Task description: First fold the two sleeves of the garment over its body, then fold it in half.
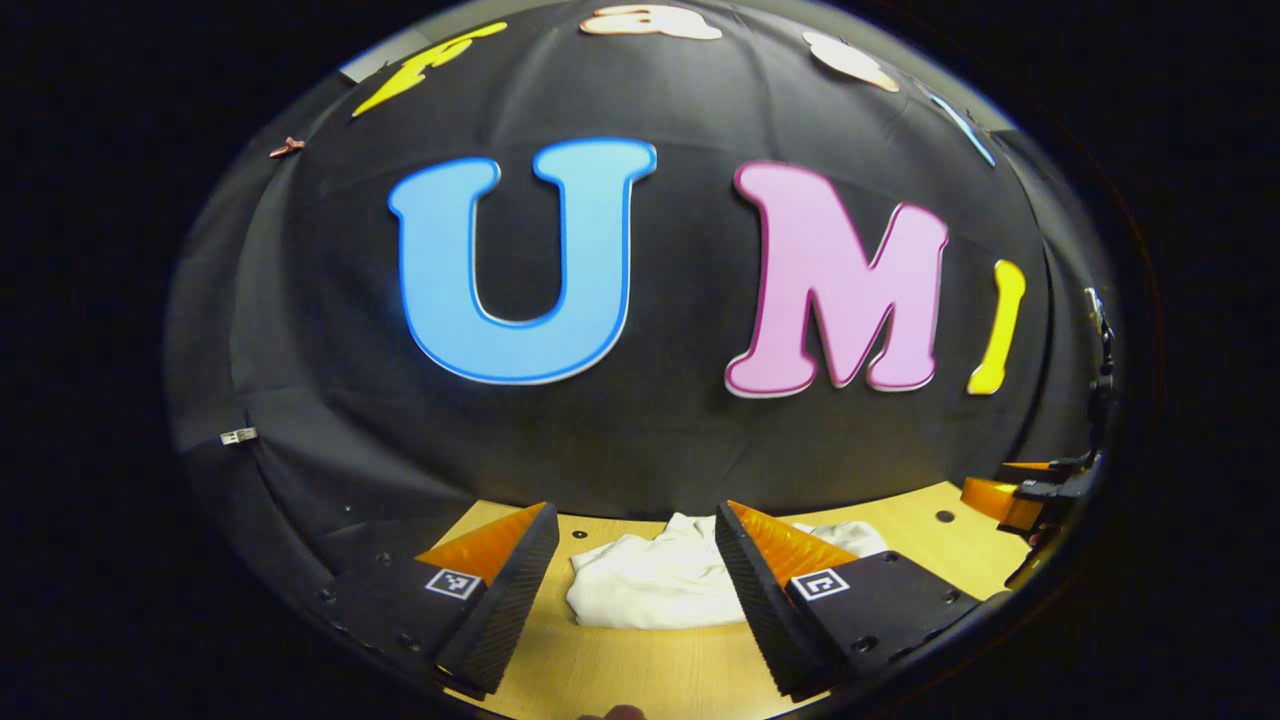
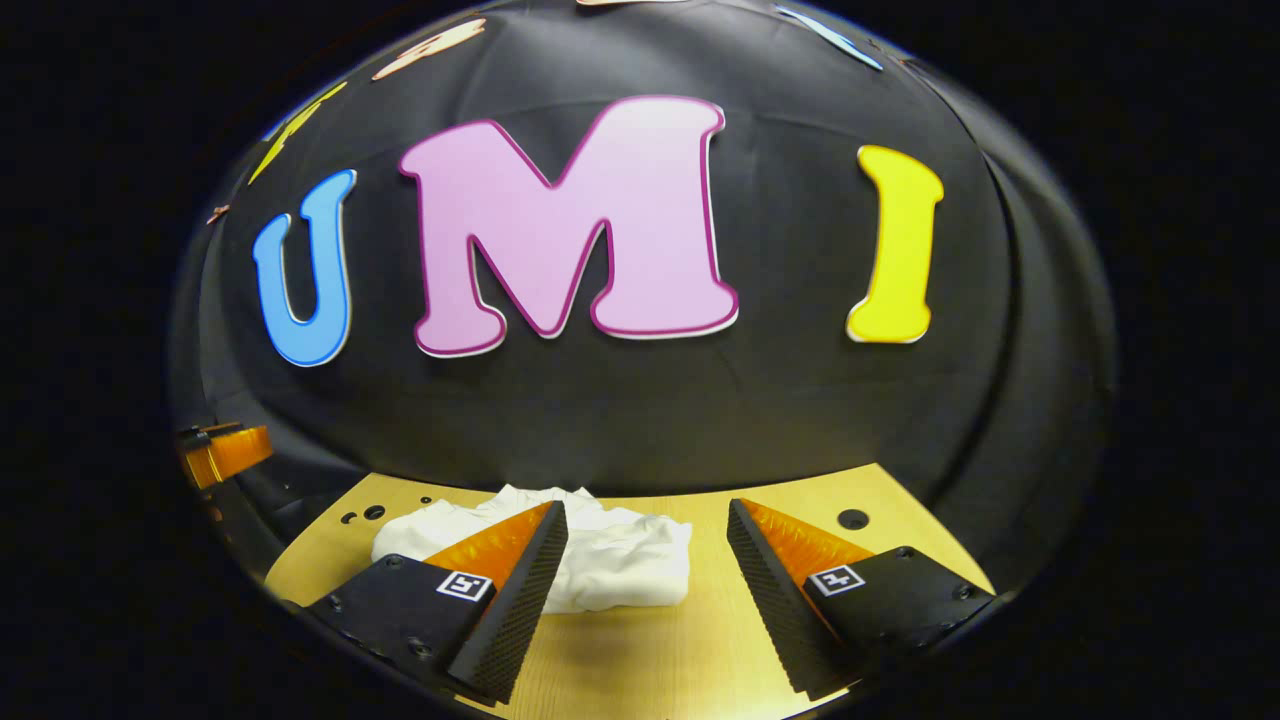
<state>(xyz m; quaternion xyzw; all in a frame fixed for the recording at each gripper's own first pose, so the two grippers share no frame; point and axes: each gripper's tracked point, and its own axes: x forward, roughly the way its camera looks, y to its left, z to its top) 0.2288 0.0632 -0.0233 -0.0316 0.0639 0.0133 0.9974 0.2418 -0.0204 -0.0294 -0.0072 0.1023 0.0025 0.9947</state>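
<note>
On the wooden table [image 1: 640, 670], near the booth's back wall, a white garment [image 1: 650, 585] lies in a crumpled heap, its sleeves not laid out. Seen in the left gripper view, the left gripper [image 1: 637, 520] hangs above the table with its jaws spread wide and nothing between them, the heap lying ahead. Seen in the right gripper view, the right gripper [image 2: 648, 512] likewise stands wide open and empty, with the garment ahead behind its left finger [image 2: 520, 590], while the other gripper shows at each view's edge.

The garment [image 1: 650, 585] is partly hidden behind hand-held gripper fingers [image 1: 755, 590]; the other hand-held gripper [image 1: 1030, 495] is cut off, its jaws perhaps apart.
</note>
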